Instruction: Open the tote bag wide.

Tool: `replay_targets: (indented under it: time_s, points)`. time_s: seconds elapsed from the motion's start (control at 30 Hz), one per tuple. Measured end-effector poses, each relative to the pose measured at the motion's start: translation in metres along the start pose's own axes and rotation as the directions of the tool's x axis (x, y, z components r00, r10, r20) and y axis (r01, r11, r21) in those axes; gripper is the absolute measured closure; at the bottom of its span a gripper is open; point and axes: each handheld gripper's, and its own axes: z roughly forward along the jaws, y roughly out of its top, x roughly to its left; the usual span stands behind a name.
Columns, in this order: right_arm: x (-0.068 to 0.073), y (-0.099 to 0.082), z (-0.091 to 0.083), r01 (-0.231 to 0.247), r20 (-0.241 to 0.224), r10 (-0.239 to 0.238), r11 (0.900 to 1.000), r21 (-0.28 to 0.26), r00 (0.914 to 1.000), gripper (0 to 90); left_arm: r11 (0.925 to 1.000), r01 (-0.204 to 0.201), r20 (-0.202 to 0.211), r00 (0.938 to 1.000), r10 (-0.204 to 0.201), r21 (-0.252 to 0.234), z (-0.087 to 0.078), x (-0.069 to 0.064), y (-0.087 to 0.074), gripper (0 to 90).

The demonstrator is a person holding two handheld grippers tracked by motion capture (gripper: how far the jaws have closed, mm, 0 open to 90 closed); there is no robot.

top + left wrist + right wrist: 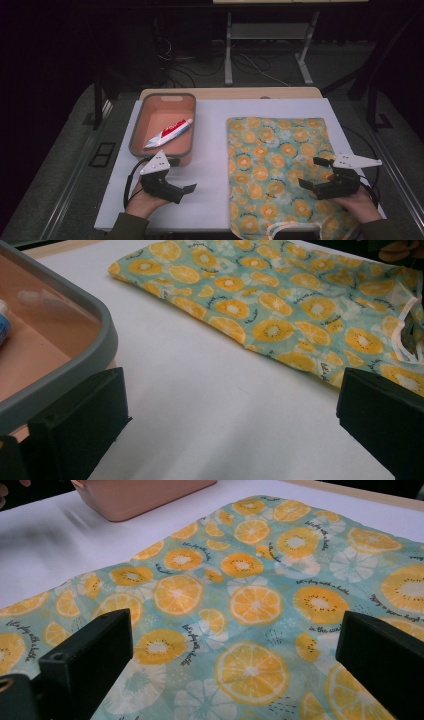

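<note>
Two grippers (177,189) (314,175) are held with jaws spread, empty; patterned bag (277,165) is laid flat right of tray (135,136) with toothpaste (170,132). Bag opening should be pinched first.

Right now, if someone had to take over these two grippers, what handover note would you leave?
Left gripper: open, holding nothing, over bare white table beside the tray.
Right gripper: open, holding nothing, over the orange-print cloth bag.
Things: bag lies flat on the table's right half, handles toward the person; toothpaste tube lies in the tray, at the left.
Done: nothing gripped so far.
Left: probably grasping the bag or the tube; which comes first is unclear.
</note>
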Motion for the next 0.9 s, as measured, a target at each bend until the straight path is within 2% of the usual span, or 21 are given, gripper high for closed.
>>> replay_targets:
  time_s: [0.3,0.47,0.57,0.7,0.9]
  points:
    - [0.000,0.000,0.002,0.010,0.004,-0.010,0.9996,0.026,0.9999,1.6,1.0000,-0.003,0.010,0.9999,0.003,0.007,0.003,-0.004,0.001,0.0]
    - [0.001,0.000,0.003,0.020,0.010,-0.021,0.9992,0.034,0.9997,1.6,0.9996,-0.018,0.025,0.9995,0.017,0.022,0.007,-0.010,0.002,0.2]
    - [0.001,0.000,0.003,0.017,0.014,-0.018,0.9993,0.032,0.9997,1.6,0.9992,-0.025,0.037,0.9990,0.024,0.032,0.014,-0.014,0.004,3.7]
    - [0.000,0.000,0.004,0.017,0.015,-0.018,0.9992,0.037,0.9997,1.6,0.9985,-0.032,0.048,0.9984,0.030,0.044,0.025,-0.020,0.007,13.3]
    - [0.000,-0.001,0.004,0.018,0.015,-0.019,0.9991,0.040,0.9997,1.6,0.9980,-0.036,0.075,0.9966,0.032,0.051,0.043,-0.026,0.012,17.5]
